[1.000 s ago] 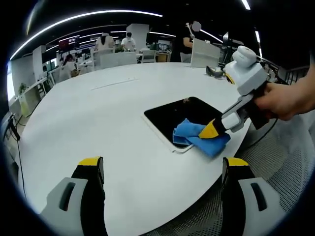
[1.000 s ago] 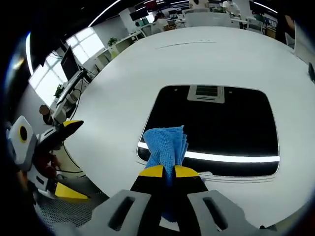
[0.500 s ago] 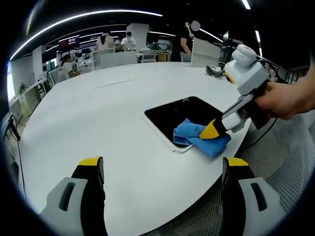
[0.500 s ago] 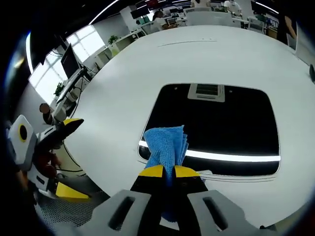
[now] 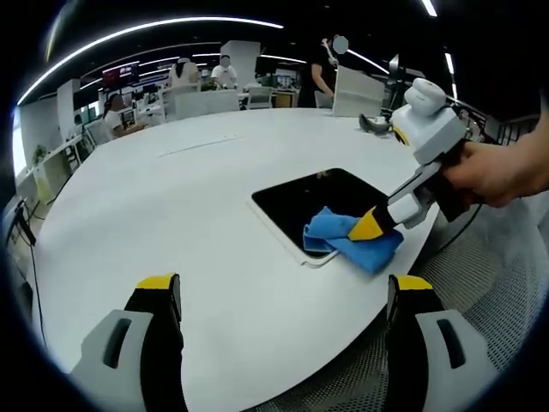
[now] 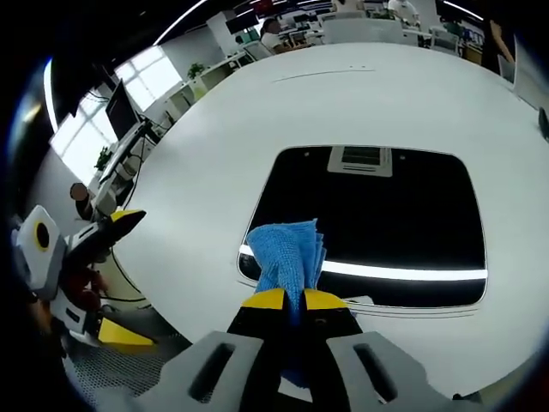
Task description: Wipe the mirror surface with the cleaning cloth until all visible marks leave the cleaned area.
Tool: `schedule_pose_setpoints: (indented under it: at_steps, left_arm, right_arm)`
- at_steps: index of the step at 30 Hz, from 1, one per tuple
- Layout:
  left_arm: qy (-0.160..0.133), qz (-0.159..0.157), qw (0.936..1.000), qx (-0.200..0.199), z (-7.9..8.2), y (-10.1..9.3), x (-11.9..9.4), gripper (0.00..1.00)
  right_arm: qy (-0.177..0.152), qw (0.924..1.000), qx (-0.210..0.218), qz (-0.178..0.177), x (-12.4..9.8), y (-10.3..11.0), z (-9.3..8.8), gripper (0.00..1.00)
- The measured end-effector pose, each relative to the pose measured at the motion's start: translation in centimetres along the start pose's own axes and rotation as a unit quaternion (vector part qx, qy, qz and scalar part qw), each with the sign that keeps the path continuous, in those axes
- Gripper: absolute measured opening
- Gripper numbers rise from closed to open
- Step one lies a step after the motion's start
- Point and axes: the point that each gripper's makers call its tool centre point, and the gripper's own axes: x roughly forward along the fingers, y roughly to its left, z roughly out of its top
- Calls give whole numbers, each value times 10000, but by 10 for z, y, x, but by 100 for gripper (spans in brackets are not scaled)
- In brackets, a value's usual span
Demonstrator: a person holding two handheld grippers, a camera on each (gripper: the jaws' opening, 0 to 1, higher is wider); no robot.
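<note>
Mirror (image 6: 377,219) lies flat near the edge of the round white table (image 5: 171,215). My right gripper (image 6: 287,299) is clamped on the blue cleaning cloth (image 6: 287,253), which rests on the mirror's near corner. My left gripper (image 5: 283,287) hangs with its jaws wide apart, holding nothing.

Bright ceiling strip lights (image 5: 146,30); glare on mirror (image 6: 403,275); fisheye-warped edges.

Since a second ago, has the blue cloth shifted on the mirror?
Barely. In the right gripper view the cloth, pinched in the right tongs, has crept slightly toward the mirror's left near corner; its tip now lies closer to that rim.
</note>
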Motion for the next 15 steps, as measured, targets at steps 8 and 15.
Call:
schedule_pose_setpoints:
  at_steps: [8,15]
  left_arm:
    - [6,9,10000,9,0,1,0,99]
    - [39,-16,10000,37,-1,-1,0,99]
  right_arm:
    - [-8,10000,92,2,-2,-7,1,0]
    - [-40,9999,139,-20,-6,-15,0,0]
